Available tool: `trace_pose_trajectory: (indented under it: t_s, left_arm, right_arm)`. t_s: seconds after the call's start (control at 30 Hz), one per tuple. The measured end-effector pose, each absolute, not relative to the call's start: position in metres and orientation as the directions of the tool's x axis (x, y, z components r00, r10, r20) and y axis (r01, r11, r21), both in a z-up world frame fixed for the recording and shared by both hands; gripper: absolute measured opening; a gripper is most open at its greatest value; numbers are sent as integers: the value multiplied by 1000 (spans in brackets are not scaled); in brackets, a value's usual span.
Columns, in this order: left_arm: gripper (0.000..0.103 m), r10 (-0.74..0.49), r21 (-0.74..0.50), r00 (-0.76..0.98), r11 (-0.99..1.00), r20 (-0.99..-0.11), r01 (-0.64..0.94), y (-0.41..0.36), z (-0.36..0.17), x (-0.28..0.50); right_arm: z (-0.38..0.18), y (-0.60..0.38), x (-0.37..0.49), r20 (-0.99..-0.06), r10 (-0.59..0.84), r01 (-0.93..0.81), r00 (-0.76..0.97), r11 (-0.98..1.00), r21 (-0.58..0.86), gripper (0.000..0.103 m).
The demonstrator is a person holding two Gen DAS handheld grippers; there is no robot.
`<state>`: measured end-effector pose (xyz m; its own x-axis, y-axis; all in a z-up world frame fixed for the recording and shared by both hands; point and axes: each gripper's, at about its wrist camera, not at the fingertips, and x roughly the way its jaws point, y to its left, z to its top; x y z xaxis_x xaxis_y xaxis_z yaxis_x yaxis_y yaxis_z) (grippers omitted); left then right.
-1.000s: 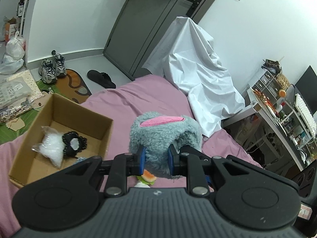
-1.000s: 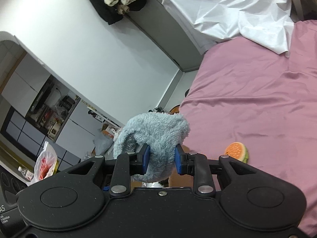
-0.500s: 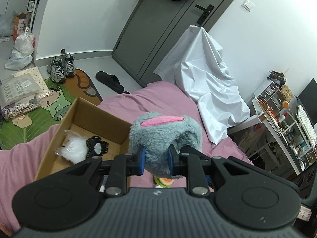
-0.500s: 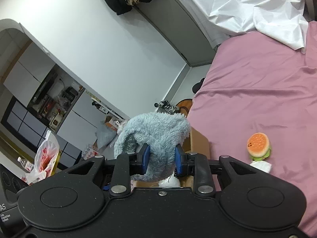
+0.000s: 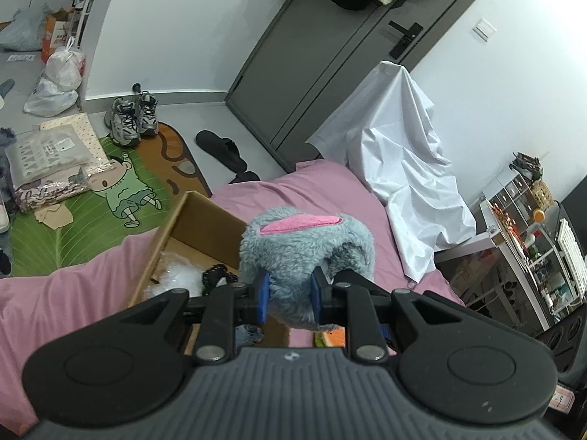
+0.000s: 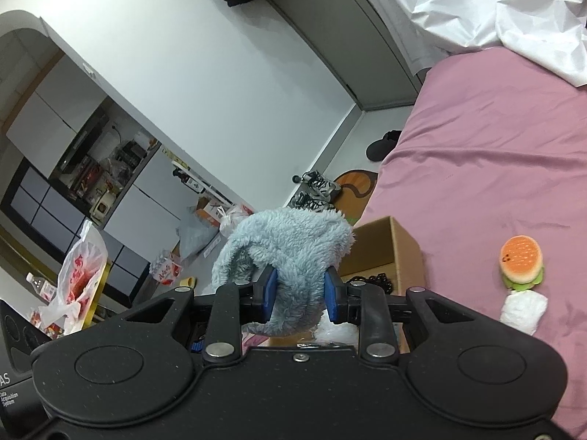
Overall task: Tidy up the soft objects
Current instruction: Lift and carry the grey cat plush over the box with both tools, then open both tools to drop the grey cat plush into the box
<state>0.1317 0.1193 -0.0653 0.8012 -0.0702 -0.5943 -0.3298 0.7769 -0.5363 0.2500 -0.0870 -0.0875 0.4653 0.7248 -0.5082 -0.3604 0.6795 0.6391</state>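
Note:
My left gripper [image 5: 288, 299] is shut on a grey-blue fluffy plush [image 5: 304, 245] with a pink ear patch, held above the pink bed. My right gripper [image 6: 298, 299] is shut on another part of the same fluffy plush [image 6: 290, 242]. An open cardboard box [image 5: 198, 227] sits on the bed below and left of the plush; it also shows in the right wrist view [image 6: 385, 249]. It holds a clear plastic bag [image 5: 176, 282] and a black lace item [image 5: 216, 275]. A burger-shaped soft toy [image 6: 521, 262] and a white soft roll [image 6: 522, 310] lie on the bed.
The pink bed [image 6: 495, 146] has a white sheet [image 5: 403, 183] draped at its far end. Shoes [image 5: 130, 117], slippers [image 5: 220, 148] and a cartoon mat [image 5: 110, 198] are on the floor. Shelves with clutter [image 5: 532, 242] stand to the right.
Both grippers have carried the plush toward the box, so the box now sits closer beneath the plush. The grip on the plush is unchanged.

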Motion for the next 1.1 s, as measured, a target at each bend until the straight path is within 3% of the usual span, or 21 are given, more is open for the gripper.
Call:
trace_pose_trajectory:
  t_s: [0.73, 0.97, 1.1]
  left_arm:
    - [22, -120, -569, 752, 732, -648, -375, 152, -102, 159]
    - [26, -116, -558, 728, 726, -676, -402, 150, -107, 172]
    - [37, -106, -548, 723, 729, -683, -411, 151, -106, 171]
  right_arm:
    - [-109, -62, 269, -587, 675, -301, 447, 731, 612, 27]
    - [-112, -73, 276, -587, 663, -242, 465, 733, 636, 39]
    - [-110, -81, 275, -584, 659, -231, 473, 733, 640, 42]
